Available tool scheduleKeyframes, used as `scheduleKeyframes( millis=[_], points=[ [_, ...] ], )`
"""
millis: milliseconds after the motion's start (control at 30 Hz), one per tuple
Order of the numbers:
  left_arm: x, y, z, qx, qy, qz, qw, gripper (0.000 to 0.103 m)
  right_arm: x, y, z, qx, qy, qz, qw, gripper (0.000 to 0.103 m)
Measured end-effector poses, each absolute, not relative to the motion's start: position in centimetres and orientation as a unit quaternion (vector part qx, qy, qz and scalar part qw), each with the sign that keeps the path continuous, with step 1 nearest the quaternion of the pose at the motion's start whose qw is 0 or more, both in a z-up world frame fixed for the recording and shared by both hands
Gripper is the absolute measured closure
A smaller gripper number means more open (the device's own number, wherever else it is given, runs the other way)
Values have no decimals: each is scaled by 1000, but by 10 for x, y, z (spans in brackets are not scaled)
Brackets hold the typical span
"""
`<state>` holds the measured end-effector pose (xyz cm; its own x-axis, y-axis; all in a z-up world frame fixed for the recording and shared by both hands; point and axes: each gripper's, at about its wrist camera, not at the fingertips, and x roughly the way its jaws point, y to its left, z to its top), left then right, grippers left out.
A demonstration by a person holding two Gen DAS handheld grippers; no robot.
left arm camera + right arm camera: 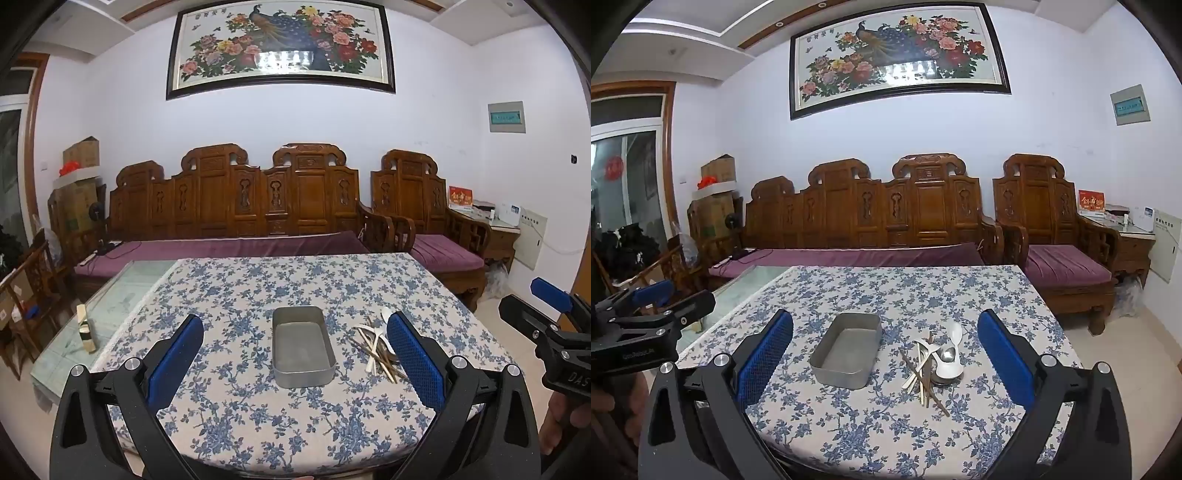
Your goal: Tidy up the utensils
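Left gripper [295, 332] hovering with fingers spread wide on nothing, right gripper [885, 330] likewise gaping, metal tray [846, 350] sitting on floral tablecloth [871, 424], utensil pile [934, 362] lying at its three o'clock

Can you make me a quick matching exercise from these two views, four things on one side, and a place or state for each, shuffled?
Things:
1. metal tin
2. pile of utensils
3. left gripper
4. wooden block

Place or state:
A. heaped on the cloth right of the tin
B. on the bare glass, left of the cloth
C. empty, middle of the tablecloth
D. open, holding nothing

Pairs: 1-C, 2-A, 3-D, 4-B
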<state>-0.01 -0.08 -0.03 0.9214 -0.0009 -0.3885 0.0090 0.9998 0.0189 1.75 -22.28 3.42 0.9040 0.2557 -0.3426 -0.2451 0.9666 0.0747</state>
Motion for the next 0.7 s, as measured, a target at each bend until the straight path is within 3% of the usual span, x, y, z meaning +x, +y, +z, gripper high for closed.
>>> scheduleKeyframes(
  millis=[700],
  points=[
    [-2, -5, 7, 8, 193, 0, 981, 6, 14, -219, 39, 16, 175, 129, 976, 3]
  ],
)
